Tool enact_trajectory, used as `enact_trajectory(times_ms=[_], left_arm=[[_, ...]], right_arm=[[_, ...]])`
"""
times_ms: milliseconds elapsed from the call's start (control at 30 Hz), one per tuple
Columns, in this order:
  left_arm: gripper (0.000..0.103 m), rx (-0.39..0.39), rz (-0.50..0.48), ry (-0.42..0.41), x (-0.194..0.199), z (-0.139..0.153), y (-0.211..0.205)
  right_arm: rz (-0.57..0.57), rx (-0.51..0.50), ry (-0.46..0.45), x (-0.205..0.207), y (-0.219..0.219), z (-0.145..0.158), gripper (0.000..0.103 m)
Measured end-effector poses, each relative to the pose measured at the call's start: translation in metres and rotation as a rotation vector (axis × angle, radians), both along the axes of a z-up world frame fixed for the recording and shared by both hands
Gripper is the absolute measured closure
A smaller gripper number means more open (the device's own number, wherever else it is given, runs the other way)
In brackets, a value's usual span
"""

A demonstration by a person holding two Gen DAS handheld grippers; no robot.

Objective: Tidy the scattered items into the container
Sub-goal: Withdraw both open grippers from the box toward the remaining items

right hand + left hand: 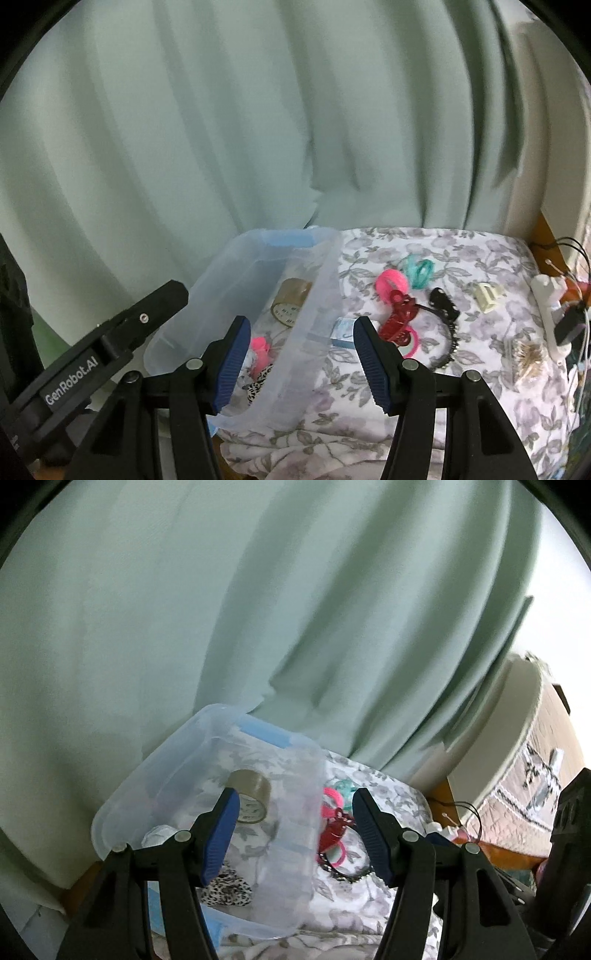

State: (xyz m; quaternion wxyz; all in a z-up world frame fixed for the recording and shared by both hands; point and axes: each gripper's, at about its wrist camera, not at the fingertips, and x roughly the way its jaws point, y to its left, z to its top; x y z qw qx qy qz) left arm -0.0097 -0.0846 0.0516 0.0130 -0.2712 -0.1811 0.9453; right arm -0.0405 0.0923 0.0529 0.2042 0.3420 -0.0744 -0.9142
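Note:
A clear plastic container (pixel 122 797) (pixel 317 288) sits on a floral cloth. Inside lie a brown tape roll (pixel 251 794) (pixel 290 295), a leopard-print scrunchie (pixel 225 886) and a pink item (pixel 258 345). To its right lie a red hair claw (pixel 400 317) (pixel 332 832), a pink scrunchie (pixel 389 282), a teal hair tie (pixel 421 269), a black beaded headband (pixel 447 328), a cream clip (pixel 487 295) and a small blue box (pixel 341 332). My left gripper (pixel 293 801) is open above the container's right wall. My right gripper (pixel 299 328) is open and empty over that wall.
A pale green curtain (pixel 258 129) hangs behind the table. A white power strip with cables (pixel 550 314) lies at the right edge. A quilted bed (pixel 535 775) stands to the right. The left gripper's black body (pixel 99 350) shows at the left in the right wrist view.

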Motion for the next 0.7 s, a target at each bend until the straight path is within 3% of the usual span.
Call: enact_trajectory(times_ms=[700], left_arm=[[0.038,-0.184,-0.208,-0.032,-0.021,0.007,0.134]], right_arm=[[-0.245,-0.184,0.006,0.016,0.149,-0.004,0.038]])
